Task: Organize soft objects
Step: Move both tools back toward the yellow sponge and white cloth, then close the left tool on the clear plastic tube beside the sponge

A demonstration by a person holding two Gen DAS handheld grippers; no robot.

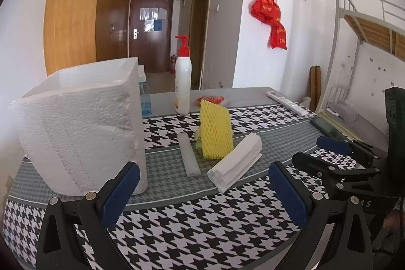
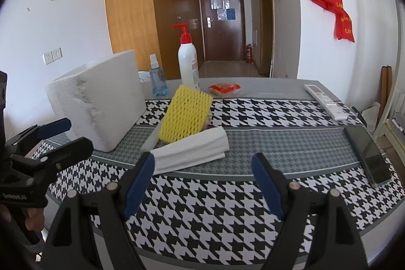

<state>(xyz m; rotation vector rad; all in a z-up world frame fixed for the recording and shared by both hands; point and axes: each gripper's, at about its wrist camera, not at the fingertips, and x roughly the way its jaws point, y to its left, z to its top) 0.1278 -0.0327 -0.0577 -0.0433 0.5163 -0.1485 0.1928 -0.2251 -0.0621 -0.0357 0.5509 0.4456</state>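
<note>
The left tongs hang over the near edge of the table, blue pads spread apart with nothing between them; the right tongs hover likewise above the houndstooth cloth, also apart and empty. Each pair shows at the side of the other's view, well short of the soft things. Near the middle of the table lies a folded white foam sheet, and just behind it a yellow foam net sleeve stands tilted, with something small and greenish half hidden under it. A pale grey foam strip lies flat beside the yellow sleeve. At the left side stands a big white foam box. Along the far edge are a white pump bottle with a red top, a small blue spray bottle, an orange packet and a white remote control. A dark phone rests by the right edge.
</note>
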